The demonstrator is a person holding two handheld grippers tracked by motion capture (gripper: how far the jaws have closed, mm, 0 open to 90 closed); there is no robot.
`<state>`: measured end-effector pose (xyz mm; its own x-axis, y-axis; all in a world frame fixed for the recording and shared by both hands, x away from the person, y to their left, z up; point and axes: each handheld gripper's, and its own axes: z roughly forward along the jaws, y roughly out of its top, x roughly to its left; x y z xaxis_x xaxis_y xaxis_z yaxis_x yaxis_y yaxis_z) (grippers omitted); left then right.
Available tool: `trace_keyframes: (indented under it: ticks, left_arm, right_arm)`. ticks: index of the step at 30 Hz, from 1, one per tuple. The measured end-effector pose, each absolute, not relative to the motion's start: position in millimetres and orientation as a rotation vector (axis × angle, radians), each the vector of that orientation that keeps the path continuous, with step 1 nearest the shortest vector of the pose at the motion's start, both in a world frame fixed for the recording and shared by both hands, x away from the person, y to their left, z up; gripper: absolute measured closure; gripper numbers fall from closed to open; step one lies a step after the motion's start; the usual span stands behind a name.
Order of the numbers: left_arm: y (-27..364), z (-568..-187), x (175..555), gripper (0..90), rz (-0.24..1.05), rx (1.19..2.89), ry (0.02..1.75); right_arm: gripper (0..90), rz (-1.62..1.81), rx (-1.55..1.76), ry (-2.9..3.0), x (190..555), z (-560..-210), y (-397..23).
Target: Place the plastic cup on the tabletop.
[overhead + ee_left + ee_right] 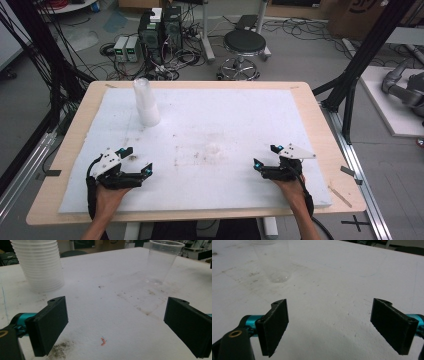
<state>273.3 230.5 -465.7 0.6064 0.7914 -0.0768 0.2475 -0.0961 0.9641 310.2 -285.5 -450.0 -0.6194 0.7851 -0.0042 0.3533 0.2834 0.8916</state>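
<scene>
Both grippers rest at the table's near edge, jaws wide and empty: left gripper, right gripper. A single clear cup stands between them, apart from the cup stack far left, likely ready for picking.

I see a clear cup standing up by itself in the middle of the white mat. A tall stack of cups stands far off, near the mat's back left corner.

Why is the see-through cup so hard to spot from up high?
In the high view the single clear cup fades into the white foam sheet, a faint blur; the left gripper view shows it sharper, beside the cup stack; the right gripper view crops its top.
</scene>
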Motion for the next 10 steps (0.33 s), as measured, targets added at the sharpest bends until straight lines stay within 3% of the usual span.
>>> trace_keyframes:
  ticks: [10]
  left_arm:
    - [231.0,-465.8,272.3,5.3,0.577,1.638,0.875]
  right_arm:
    - [14.9,1.306,1.010,2.103,309.2,-450.5,-286.9]
